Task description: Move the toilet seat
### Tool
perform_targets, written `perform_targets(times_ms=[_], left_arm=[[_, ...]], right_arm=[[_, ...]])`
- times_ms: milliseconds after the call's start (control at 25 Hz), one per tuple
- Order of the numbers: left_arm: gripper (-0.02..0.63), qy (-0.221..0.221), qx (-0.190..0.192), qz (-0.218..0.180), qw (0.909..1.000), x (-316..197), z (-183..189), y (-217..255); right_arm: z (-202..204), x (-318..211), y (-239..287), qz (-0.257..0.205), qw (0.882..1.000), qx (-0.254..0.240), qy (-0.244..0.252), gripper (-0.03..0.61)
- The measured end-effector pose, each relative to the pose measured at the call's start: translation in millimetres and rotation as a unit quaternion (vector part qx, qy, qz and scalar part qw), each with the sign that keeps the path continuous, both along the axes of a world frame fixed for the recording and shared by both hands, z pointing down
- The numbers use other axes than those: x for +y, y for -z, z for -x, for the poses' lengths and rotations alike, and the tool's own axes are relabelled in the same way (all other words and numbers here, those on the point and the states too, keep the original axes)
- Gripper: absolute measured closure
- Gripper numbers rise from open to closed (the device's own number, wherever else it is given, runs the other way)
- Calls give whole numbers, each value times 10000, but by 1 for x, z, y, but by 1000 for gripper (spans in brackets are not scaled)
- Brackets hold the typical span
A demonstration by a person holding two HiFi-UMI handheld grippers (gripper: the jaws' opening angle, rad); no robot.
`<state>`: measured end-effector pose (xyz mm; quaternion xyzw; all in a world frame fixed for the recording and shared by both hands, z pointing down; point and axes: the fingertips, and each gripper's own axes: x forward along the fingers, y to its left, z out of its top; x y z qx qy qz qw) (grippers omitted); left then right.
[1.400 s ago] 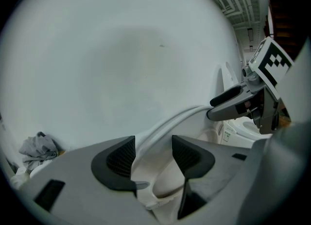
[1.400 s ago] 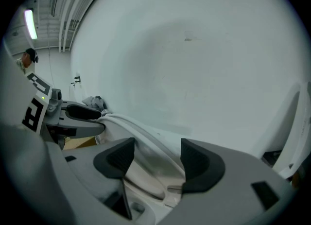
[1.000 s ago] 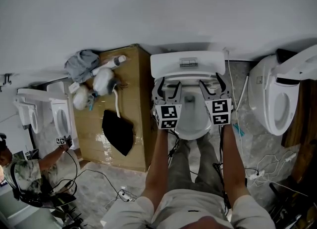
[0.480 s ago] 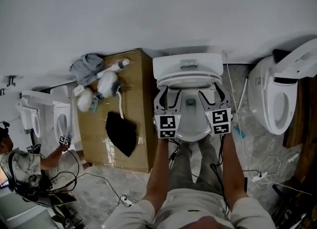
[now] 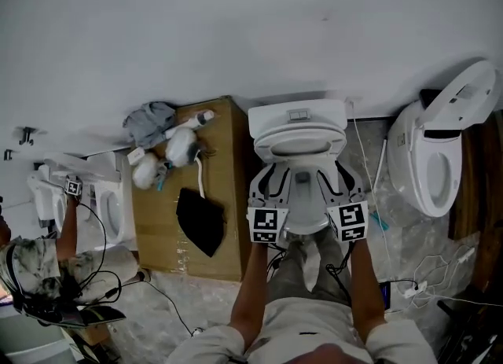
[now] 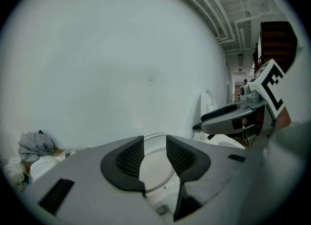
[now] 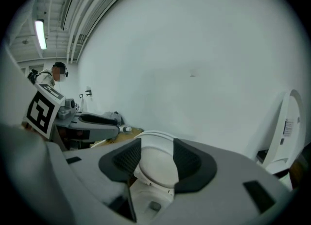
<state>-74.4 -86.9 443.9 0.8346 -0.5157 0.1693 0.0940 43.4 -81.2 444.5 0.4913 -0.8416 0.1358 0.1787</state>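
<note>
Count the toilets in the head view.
4, probably. The middle toilet stands beside the cardboard box; the right toilet has its lid up; two far-left toilets sit side by side, partly hidden by a person's arm, so less certain.

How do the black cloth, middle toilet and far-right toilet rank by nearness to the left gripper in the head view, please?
1. Middle toilet, directly at the left gripper.
2. Black cloth, on the box to its left.
3. Far-right toilet, well off to the right.
</note>
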Motion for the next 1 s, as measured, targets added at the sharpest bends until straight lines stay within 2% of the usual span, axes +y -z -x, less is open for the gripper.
perform_targets(times_ms=[560,1000], left_arm=[[472,-369,196,-13,9991,78,13,42],[480,-525,171,-123,9984,131,26,71]], right_arm=[[6,85,43,21,9996,117,-242,354],[14,145,73,-121,9991,129,-381,356]])
